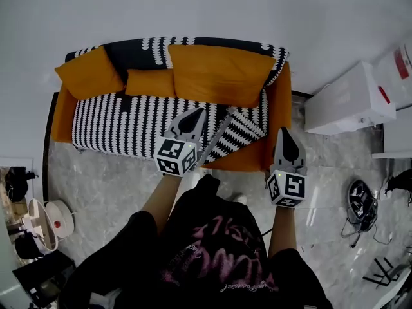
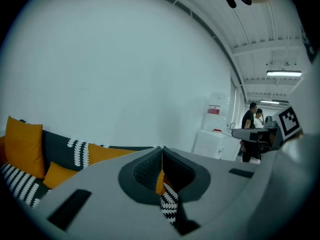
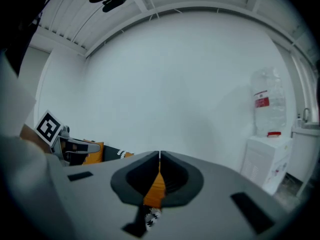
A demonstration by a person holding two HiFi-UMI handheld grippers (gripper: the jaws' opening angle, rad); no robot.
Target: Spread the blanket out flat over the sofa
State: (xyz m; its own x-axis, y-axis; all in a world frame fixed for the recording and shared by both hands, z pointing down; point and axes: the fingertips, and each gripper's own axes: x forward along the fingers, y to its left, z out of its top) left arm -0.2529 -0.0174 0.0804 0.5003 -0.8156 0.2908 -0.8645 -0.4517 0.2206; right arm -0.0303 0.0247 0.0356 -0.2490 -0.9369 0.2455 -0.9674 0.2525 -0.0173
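An orange sofa (image 1: 278, 98) stands against the white wall. A black-and-white patterned blanket (image 1: 122, 124) covers its seat and backrest, and near the right end one corner (image 1: 239, 132) lies folded back and rumpled. Three orange cushions (image 1: 219, 73) rest on top. My left gripper (image 1: 197, 111) hovers over the blanket's middle-right part, shut with nothing between its jaws. In the left gripper view its tips (image 2: 162, 149) meet, with blanket and orange fabric showing below. My right gripper (image 1: 285, 132) hangs by the right armrest, also shut and empty (image 3: 159, 155).
A white cabinet with a water dispenser (image 1: 351, 98) stands right of the sofa. Dark gear (image 1: 360, 201) lies on the marble floor at the right, and a white appliance (image 1: 50, 221) at the left. Two people (image 2: 251, 119) stand far off in the left gripper view.
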